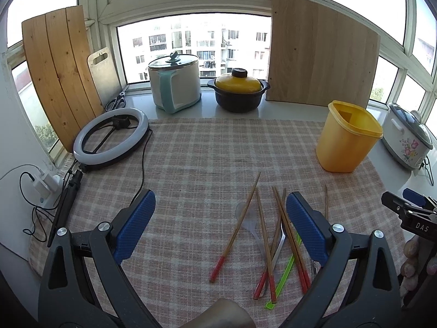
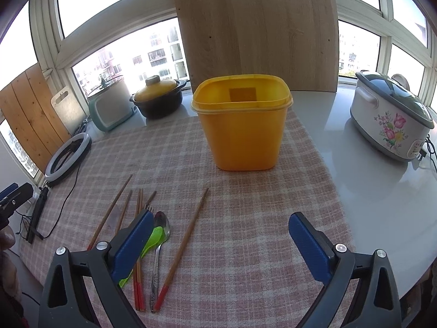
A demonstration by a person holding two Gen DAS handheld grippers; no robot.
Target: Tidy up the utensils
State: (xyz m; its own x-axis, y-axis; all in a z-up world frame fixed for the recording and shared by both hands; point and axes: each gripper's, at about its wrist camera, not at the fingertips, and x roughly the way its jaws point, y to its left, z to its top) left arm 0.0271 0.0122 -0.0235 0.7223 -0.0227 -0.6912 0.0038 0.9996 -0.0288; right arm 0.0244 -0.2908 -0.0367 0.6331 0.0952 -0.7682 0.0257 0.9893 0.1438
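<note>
Chopsticks [image 1: 235, 227] wooden, red-tipped (scattered, some crossing).

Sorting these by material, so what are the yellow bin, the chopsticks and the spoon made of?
Bin: likely plastic, smooth, slightly translucent walls. Chopsticks: seemingly wood or bamboo, matte brown, red-coated ends. Spoon: probably metal, shiny reflective bowl.

The cloth [image 2: 245, 232] is checked pink and white. The bin [image 2: 243, 134] is yellow-orange. The chopsticks [image 1: 235, 229] are brown with red ends; one spoon [image 2: 153, 242] is bright green, another [image 2: 161, 235] silver. Both tools carry blue pads [image 1: 136, 224] on black frames. The cooker [image 2: 390, 117] is white with pink flowers. The pot [image 1: 237, 93] is black under a yellow lid.
</note>
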